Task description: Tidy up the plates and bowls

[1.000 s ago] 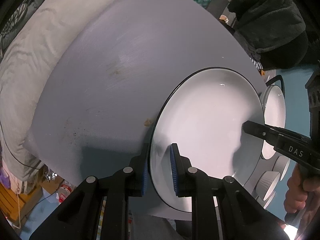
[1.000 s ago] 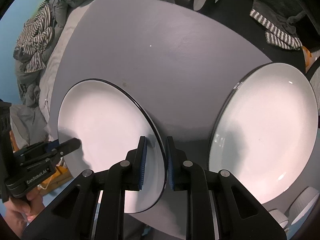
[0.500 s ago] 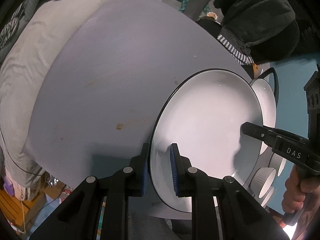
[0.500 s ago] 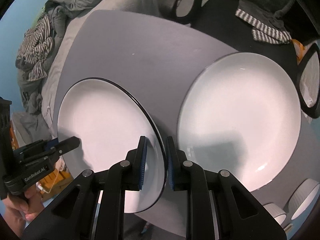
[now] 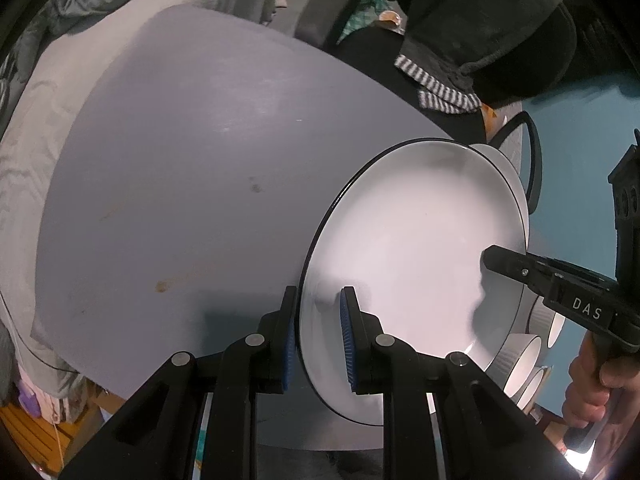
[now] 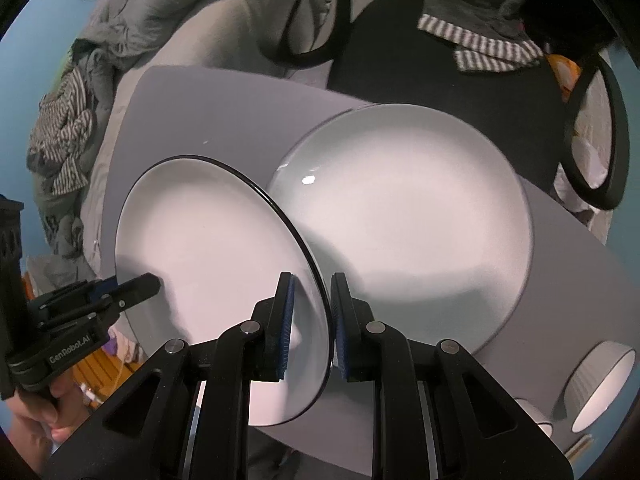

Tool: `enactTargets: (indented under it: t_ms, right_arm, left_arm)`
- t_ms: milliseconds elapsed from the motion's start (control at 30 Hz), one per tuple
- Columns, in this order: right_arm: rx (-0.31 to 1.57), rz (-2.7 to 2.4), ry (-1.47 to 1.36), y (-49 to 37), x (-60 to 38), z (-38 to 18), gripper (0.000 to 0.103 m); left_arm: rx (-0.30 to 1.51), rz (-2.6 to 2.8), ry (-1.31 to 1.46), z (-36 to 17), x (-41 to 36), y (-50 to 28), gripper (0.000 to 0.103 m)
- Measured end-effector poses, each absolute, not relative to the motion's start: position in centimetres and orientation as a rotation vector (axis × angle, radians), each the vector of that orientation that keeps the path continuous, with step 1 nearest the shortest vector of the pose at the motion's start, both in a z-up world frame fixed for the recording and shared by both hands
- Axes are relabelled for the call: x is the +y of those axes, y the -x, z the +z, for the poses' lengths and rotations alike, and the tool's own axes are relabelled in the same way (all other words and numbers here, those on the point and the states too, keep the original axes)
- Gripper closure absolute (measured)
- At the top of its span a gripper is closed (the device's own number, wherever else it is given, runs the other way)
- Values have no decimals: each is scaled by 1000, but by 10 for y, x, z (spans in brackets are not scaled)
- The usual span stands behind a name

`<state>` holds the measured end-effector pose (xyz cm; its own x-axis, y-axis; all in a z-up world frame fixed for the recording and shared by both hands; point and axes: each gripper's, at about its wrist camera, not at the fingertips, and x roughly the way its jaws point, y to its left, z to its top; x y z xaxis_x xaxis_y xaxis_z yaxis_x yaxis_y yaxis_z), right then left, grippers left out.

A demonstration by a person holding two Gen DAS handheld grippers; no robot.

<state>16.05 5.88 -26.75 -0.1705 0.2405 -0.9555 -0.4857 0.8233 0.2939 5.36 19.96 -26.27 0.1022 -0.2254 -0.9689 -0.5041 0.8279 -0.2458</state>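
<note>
Both grippers pinch one black-rimmed white plate [image 5: 412, 264] by opposite edges, the left gripper [image 5: 318, 336] and the right gripper [image 6: 310, 326] with jaws pressed on its rim. It hangs over the grey counter [image 5: 180, 168], apparently partly overlapping a second plate [image 6: 404, 216]; ribbed bowls [image 6: 600, 384] stand nearby.

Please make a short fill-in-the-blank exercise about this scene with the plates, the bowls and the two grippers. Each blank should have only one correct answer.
1. The left gripper and the right gripper both clamp the rim of the same ____.
2. The carried plate has a thin ____ line around its rim.
3. A second plate lies flat on the ____.
4. The ribbed bowls are ____ in colour.

Missing words: plate; black; table; white
</note>
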Motion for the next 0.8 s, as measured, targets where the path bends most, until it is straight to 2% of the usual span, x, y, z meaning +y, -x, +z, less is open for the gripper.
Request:
enactTargets:
  t_ms: [800]
  right_arm:
    - [1643,577,113,-212,-6,-279,84]
  left_arm:
    - [1543,173,528,-272,145,-116,84]
